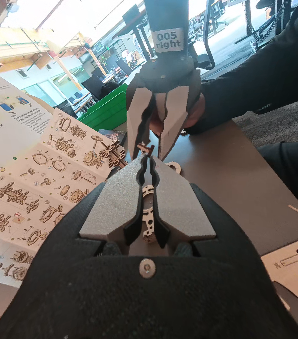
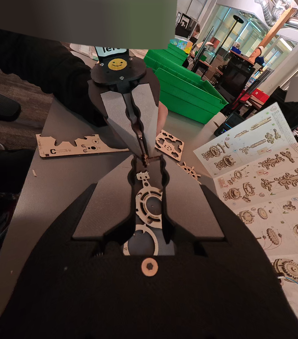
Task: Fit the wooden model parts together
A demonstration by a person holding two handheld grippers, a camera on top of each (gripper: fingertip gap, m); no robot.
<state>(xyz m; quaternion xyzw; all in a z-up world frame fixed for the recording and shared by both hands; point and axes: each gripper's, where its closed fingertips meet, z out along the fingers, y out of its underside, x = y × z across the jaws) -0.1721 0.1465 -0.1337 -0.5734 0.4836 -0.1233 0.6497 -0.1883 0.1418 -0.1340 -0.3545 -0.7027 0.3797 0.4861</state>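
Note:
My left gripper [image 1: 147, 157] is shut on a small dark wooden cross-shaped piece [image 1: 145, 147] and holds it above the grey table [image 1: 227, 183]. In the right wrist view the left gripper [image 2: 145, 153] comes down from above with that piece [image 2: 151, 158] at its tips. My right gripper [image 2: 147, 158] faces it with its jaws apart around the piece. One right fingertip [image 2: 161, 158] touches the piece's end; a gap shows on the other side. The right gripper also shows in the left wrist view [image 1: 147, 156]. A pale wooden ring part [image 2: 149, 205] lies flat below.
A folded instruction sheet [image 1: 34, 174] lies beside the work spot, with a built wooden assembly [image 1: 111, 156] on it. Punched wooden sheets [image 2: 67, 146] [image 2: 169, 145], a ship's-wheel part [image 2: 190, 171] and a second ring [image 2: 141, 242] lie around. Green bins [image 2: 184, 91] stand behind. My two grippers' fingertips are within a few centimetres of each other. Left tips and right tips are each some 15 cm from the built wooden assembly [image 1: 111, 156].

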